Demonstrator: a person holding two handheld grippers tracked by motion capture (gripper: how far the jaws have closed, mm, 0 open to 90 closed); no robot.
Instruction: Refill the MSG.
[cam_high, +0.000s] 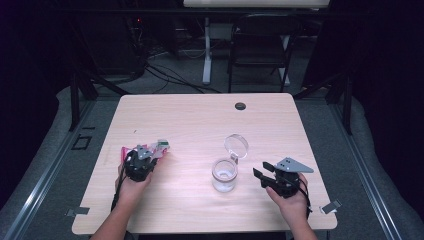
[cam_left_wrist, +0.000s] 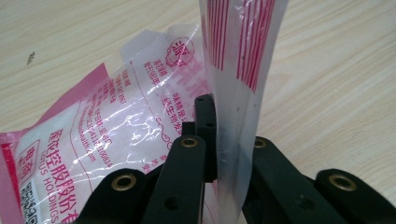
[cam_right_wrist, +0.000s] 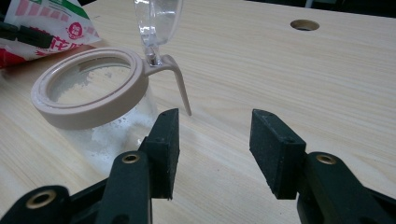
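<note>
Left gripper view: the left gripper (cam_left_wrist: 231, 140) has its jaws pinched together on a flap of the pink-and-clear plastic packet (cam_left_wrist: 116, 135), printed with red characters, which lies on the table (cam_left_wrist: 336, 93). In the high view this packet (cam_high: 131, 149) sits near the table's left edge. The right gripper (cam_right_wrist: 215, 149) holds its jaws spread, gripping nothing, just beside the glass jar (cam_right_wrist: 93, 100). The jar, with beige rim, clear hinged lid (cam_high: 236, 145) flipped up and white powder inside, stands toward the near edge.
</note>
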